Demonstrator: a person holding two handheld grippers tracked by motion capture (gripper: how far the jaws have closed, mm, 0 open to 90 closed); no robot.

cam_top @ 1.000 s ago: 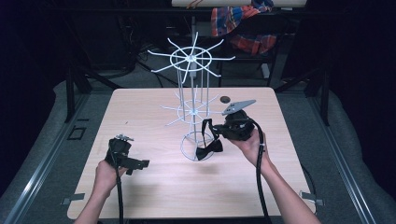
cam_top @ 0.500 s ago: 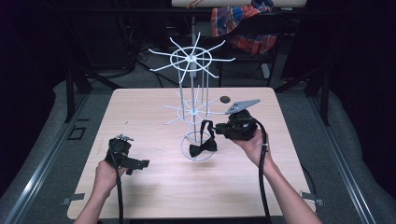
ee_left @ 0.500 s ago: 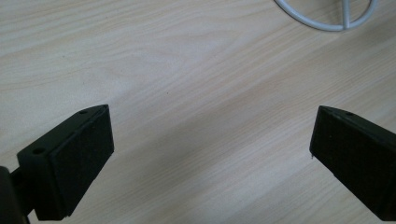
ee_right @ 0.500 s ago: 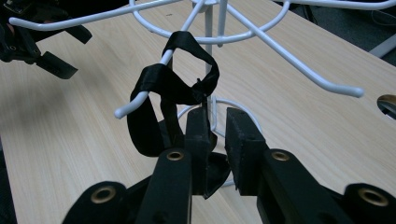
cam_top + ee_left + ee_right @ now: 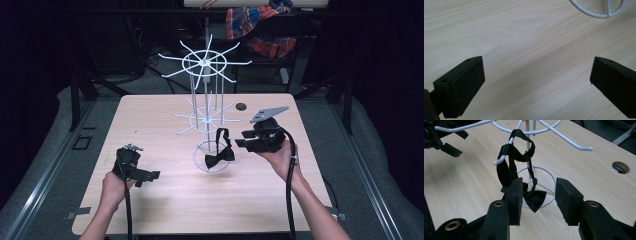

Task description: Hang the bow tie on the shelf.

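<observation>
Nearest the person, the left gripper [image 5: 150, 176] is held low over the front-left of the wooden table [image 5: 165, 210], its jaws spread wide with nothing but bare wood between them in the left gripper view. Farther in and to the right, the right gripper [image 5: 242, 138] is held above the table, just beside the rack, jaws released and apart; in the right gripper view the bow tie [image 5: 534, 197] shows beyond the gap, free of both pads. The black bow tie [image 5: 219, 159] hangs by its strap from a lower arm of the white wire rack [image 5: 204, 64], the bow over the rack's ring base. Beyond the table's far edge lies plaid cloth [image 5: 260, 22].
</observation>
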